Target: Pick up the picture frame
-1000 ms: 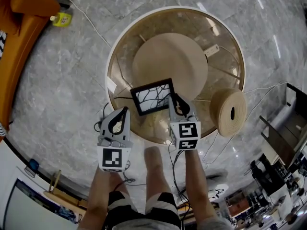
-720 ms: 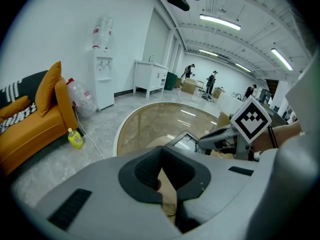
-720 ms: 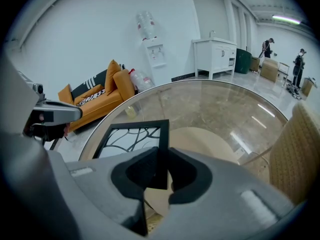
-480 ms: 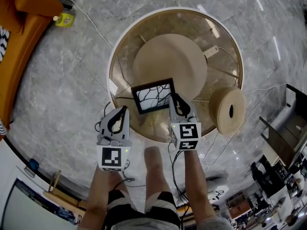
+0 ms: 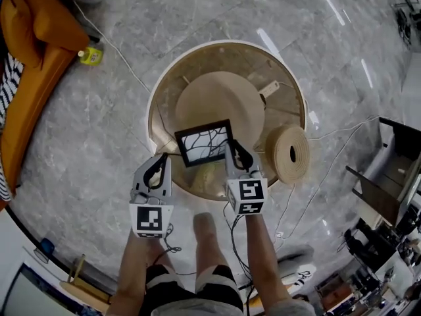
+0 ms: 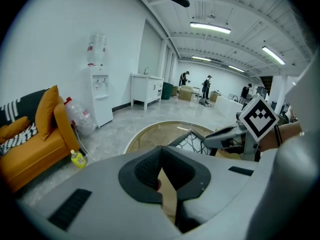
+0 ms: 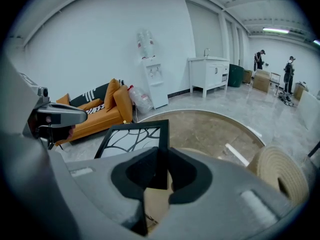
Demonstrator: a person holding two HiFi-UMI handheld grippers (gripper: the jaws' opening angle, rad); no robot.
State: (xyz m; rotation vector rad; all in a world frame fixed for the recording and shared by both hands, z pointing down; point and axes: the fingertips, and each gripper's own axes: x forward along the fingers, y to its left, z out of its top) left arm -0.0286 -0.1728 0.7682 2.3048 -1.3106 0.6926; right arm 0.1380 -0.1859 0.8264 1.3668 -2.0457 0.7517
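The picture frame (image 5: 205,143), black with a white branch pattern, hangs tilted above the round glass table (image 5: 160,84). My right gripper (image 5: 231,147) is shut on the frame's right edge. In the right gripper view the frame's (image 7: 131,138) black corner is pinched between the pads at the right gripper (image 7: 161,170). My left gripper (image 5: 160,162) hovers left of the frame, apart from it, with its jaws shut on nothing. From the left gripper view, the left gripper (image 6: 161,168) sees the frame (image 6: 192,140) ahead to its right.
A woven spool (image 5: 289,151) stands at the table's right rim. A pale round base (image 5: 217,101) shows under the glass. An orange sofa (image 5: 29,71) and a yellow bottle (image 5: 92,56) lie far left. Cables (image 5: 118,61) run over the marble floor. Shelving (image 5: 388,176) stands at the right.
Both grippers have risen. The frame came up off the table top in the right gripper, and the table now looks farther below.
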